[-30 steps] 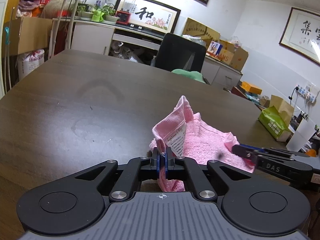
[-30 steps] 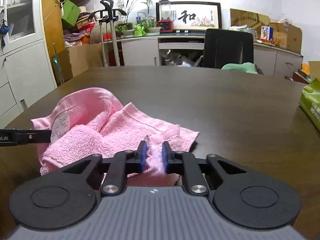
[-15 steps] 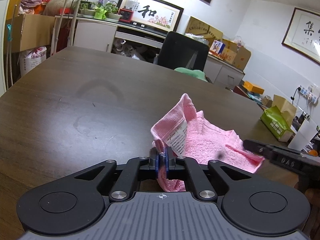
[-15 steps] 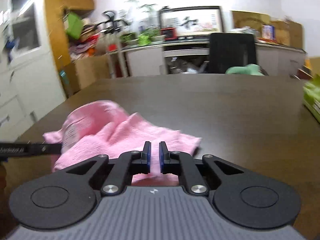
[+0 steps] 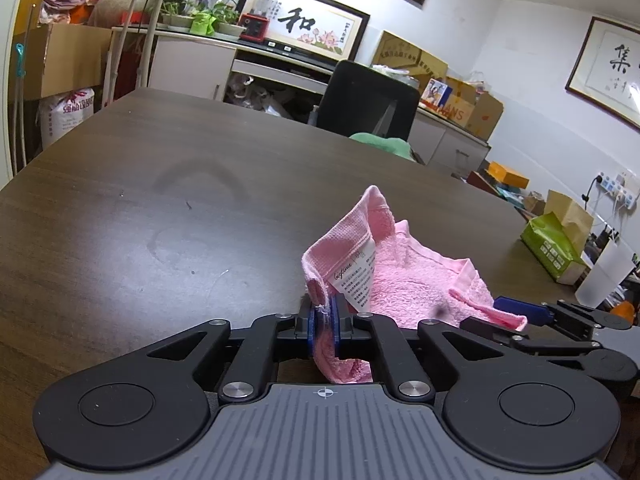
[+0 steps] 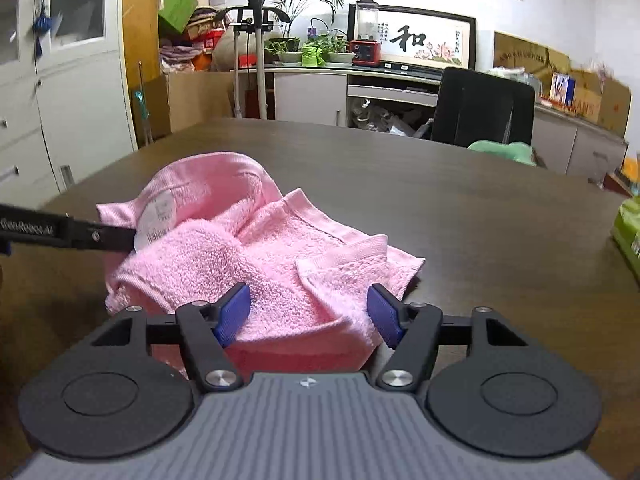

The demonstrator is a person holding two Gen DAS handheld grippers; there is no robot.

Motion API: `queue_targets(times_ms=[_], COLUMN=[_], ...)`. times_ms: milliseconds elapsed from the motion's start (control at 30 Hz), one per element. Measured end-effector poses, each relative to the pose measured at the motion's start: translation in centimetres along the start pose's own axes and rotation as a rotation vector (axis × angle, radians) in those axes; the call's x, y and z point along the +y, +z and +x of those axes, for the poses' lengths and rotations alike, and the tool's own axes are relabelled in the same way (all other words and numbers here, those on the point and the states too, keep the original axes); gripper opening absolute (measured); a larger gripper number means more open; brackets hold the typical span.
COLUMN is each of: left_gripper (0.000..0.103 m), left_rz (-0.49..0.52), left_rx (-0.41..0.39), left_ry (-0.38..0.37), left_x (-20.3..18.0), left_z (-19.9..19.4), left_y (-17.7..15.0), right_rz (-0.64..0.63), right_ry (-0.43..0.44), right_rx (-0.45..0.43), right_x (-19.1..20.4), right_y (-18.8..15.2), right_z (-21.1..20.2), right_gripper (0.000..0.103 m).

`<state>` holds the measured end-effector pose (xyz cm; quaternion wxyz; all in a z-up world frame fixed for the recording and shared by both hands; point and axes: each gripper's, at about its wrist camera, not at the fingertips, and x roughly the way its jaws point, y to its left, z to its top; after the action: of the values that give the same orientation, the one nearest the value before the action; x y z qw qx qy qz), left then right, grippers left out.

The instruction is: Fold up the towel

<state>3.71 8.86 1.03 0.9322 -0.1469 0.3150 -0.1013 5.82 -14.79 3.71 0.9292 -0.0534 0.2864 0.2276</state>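
Step in hand: securing two corners of the pink towel (image 6: 256, 264) before a fold; judged early, as the cloth lies bunched on the dark table (image 6: 460, 200).

Left gripper (image 5: 325, 322): pads closed tight on a hem by the white label (image 5: 356, 280), centre of its frame, cloth rising above and hanging below the pads.

Right gripper (image 6: 308, 312): fingers spread wide, holding nothing. Towel edge sits between them, lower centre of frame; contact with the pads cannot be confirmed from this angle.

Next move calls for the right fingers to close on the near corner, then both grips to lift and draw apart, tensioning the cloth flat.
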Motion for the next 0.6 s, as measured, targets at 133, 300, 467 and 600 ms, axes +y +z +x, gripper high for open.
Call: queue_targets(times_ms=[133, 300, 467, 600], left_gripper=[0.007, 0.008, 0.01, 0.013], left_rz=[-0.003, -0.005, -0.007, -0.007], left_rx=[-0.001, 0.001, 0.002, 0.004], left_ry=[0.0, -0.002, -0.006, -0.01], left_x=[0.0, -0.1, -0.1, -0.2], left_z=[0.0, -0.1, -0.2, -0.2], left_y=[0.0, 0.0, -0.1, -0.1], right_rz=[0.141, 0.173, -0.003, -0.127], right_ry=[0.097, 0.067, -0.043, -0.129], right_rx=[-0.017, -0.032, -0.01, -0.002], right_x=[-2.1, -3.0, -0.5, 1.3], right_y=[0.3, 0.3, 0.0, -0.1], right_z=[-0.6, -0.8, 0.0, 0.5], right_gripper=[0.063, 0.061, 0.057, 0.05])
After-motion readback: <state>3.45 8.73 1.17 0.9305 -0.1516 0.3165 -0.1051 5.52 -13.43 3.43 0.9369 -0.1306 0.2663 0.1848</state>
